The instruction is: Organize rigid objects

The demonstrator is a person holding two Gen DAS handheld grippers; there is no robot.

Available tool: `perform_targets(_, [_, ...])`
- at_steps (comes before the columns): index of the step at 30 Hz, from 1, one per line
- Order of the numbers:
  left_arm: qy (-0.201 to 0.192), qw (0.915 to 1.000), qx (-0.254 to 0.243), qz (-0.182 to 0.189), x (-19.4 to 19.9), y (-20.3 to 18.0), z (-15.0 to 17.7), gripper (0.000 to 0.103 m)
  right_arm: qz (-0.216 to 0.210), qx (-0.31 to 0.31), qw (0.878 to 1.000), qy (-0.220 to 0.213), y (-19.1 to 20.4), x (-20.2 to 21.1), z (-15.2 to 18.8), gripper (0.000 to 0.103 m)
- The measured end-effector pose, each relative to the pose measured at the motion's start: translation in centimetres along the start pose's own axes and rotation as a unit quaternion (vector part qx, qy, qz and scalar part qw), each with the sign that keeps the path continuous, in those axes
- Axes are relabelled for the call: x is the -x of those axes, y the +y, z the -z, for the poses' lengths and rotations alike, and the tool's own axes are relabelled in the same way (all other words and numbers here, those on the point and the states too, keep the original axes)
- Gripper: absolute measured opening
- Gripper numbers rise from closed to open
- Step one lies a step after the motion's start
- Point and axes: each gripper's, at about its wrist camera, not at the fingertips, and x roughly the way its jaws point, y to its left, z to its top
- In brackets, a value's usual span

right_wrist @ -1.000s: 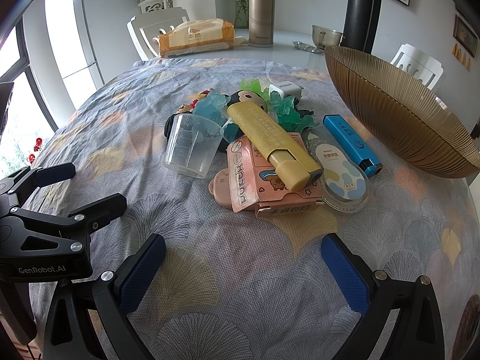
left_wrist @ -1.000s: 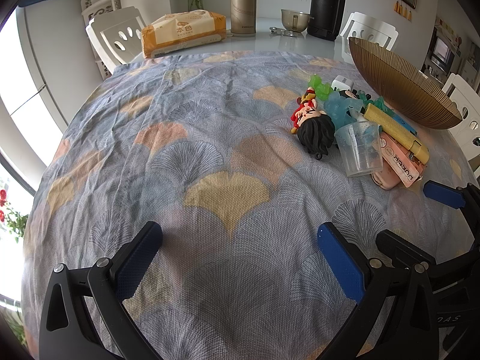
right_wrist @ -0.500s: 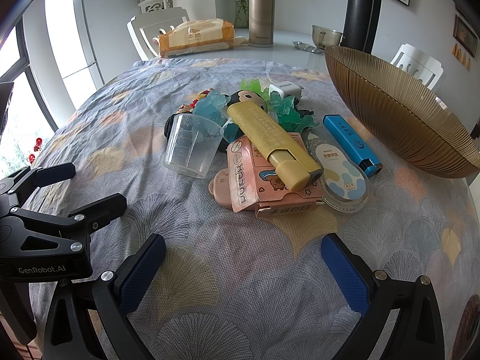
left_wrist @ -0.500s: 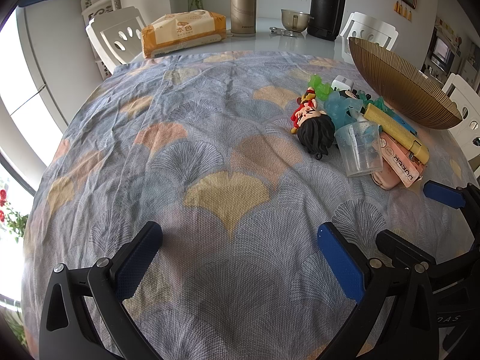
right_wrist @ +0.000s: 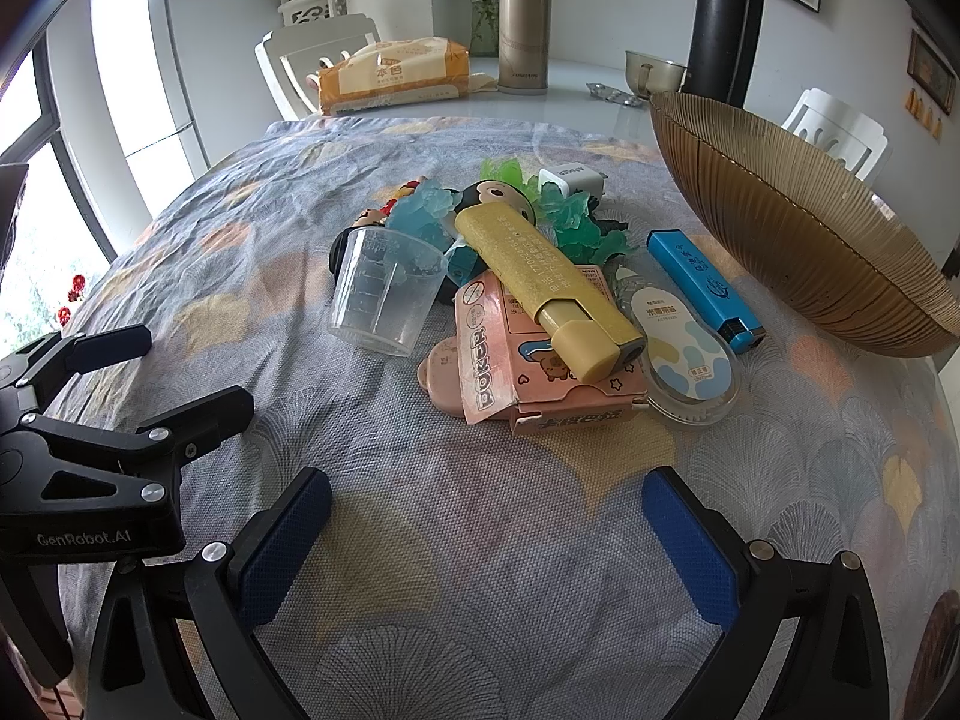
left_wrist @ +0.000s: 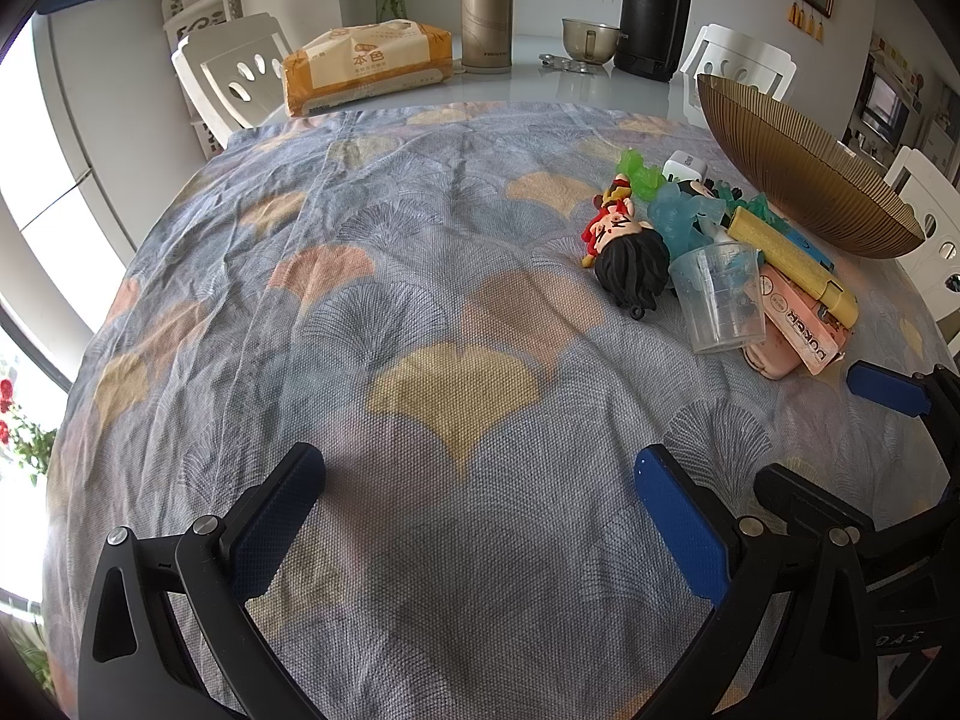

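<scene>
The pile of trinkets (right_wrist: 528,294) is sitting untouched beside the ribbed bowl (right_wrist: 798,228). Both the left gripper (left_wrist: 474,516) and right gripper (right_wrist: 486,546) are hanging spread wide, empty. Grabbing the yellow tube (right_wrist: 546,282) could topple the measuring cup (right_wrist: 384,294).

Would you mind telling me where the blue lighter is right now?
In the right wrist view, the blue lighter lies flat on the cloth at the pile's right edge, between the oval case and the brown bowl.

Cloth-covered table (left_wrist: 630,93), clutter (right_wrist: 540,288), bowl (right_wrist: 798,228)
</scene>
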Motion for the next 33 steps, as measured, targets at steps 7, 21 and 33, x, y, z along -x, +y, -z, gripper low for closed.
perform_targets(7, [0.0,1.0,0.0,0.0,0.0,0.0,0.0,0.103,-0.019,-0.026,0.999,-0.013,-1.0,0.1,0.0,0.103])
perform_targets(21, [0.0,1.0,0.0,0.0,0.0,0.0,0.0,0.103,-0.054,-0.027,0.994,-0.092,-3.2,5.0,0.3,0.072])
perform_targets(33, [0.0,1.0,0.0,0.0,0.0,0.0,0.0,0.103,-0.054,0.025,0.994,-0.087,-3.3,4.0,-2.5,0.052])
